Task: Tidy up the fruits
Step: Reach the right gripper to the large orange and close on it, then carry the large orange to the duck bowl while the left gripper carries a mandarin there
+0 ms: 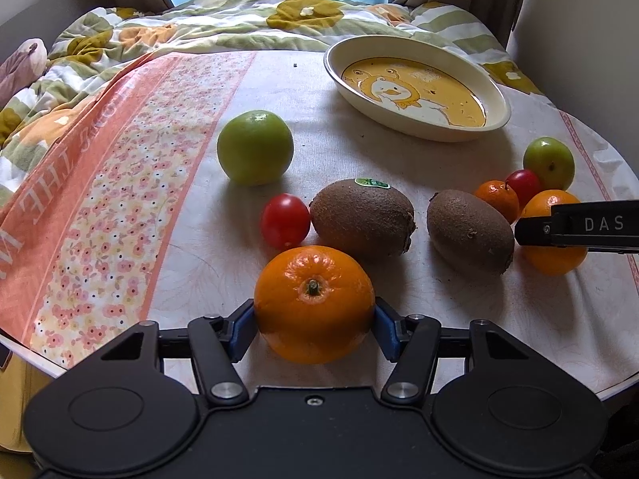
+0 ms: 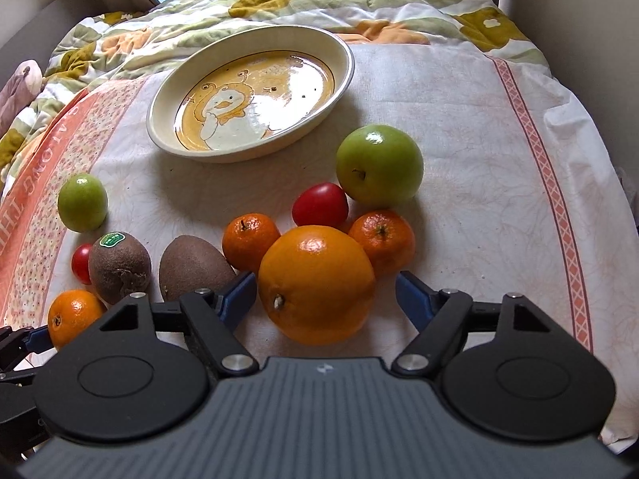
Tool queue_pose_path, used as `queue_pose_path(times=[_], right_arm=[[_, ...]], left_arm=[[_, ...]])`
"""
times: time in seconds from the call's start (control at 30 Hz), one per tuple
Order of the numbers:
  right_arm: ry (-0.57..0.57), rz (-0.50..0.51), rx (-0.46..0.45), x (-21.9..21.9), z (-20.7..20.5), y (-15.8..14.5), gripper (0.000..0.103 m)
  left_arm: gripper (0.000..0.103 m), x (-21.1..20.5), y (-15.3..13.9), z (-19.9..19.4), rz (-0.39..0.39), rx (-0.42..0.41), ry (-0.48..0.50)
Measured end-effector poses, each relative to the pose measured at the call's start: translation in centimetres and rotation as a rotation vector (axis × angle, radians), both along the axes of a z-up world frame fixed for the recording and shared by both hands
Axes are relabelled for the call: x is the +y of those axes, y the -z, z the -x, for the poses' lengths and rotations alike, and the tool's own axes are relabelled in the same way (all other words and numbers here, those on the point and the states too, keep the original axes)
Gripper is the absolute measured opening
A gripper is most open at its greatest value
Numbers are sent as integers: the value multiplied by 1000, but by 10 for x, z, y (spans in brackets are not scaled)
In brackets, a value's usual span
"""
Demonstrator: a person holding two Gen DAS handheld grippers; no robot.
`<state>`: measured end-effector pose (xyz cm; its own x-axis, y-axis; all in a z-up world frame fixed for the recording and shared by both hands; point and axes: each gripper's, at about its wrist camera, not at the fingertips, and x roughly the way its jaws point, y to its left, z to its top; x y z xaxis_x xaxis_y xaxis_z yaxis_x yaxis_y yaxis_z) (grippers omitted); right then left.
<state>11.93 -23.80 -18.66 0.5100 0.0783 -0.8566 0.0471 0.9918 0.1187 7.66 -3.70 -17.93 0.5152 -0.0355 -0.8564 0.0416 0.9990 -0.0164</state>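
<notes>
My left gripper [image 1: 314, 321] is shut on an orange [image 1: 314, 303] that rests on the tablecloth; both blue pads touch its sides. The same orange shows at the lower left of the right wrist view [image 2: 74, 315]. My right gripper [image 2: 325, 297] is open around a large orange [image 2: 316, 283], with a gap on the right side. An empty cream dish with a duck picture [image 2: 159, 127] stands behind the fruit, also seen in the left wrist view [image 1: 495, 119]. Two kiwis [image 1: 361, 217] [image 1: 469, 231], two green apples [image 1: 255, 147] [image 2: 379, 163], tomatoes [image 1: 284, 220] [image 2: 319, 203] and small mandarins [image 2: 249, 241] [image 2: 382, 239] lie between.
The table [image 2: 479, 139] has a white and pink floral cloth. A rumpled floral quilt [image 1: 199, 28] lies beyond its far edge. The table's right edge [image 2: 599, 199] drops off near the wall. The right gripper's body [image 1: 579, 227] reaches in from the right of the left wrist view.
</notes>
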Motion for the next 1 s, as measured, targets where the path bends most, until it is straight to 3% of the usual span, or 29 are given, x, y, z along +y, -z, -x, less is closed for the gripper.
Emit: queue_pose_path(times=[0.13,0.47,0.73,1.0], right_arm=[[-8,-29,11,0,-1,2,76],[-18,-37,-7,0,9,-8,75],[-20,-74,-46,-11,18,-45,75],[-53,-57,-148,-24,21,-97,75]], left_arm=[[64,-1,-2,3,1,-10,-5],[64,-2,-16,8,8,-27,-12],[64,-4,-58,10,23,-81,-15],[64,-6,-118,-4,25,-201,-6]])
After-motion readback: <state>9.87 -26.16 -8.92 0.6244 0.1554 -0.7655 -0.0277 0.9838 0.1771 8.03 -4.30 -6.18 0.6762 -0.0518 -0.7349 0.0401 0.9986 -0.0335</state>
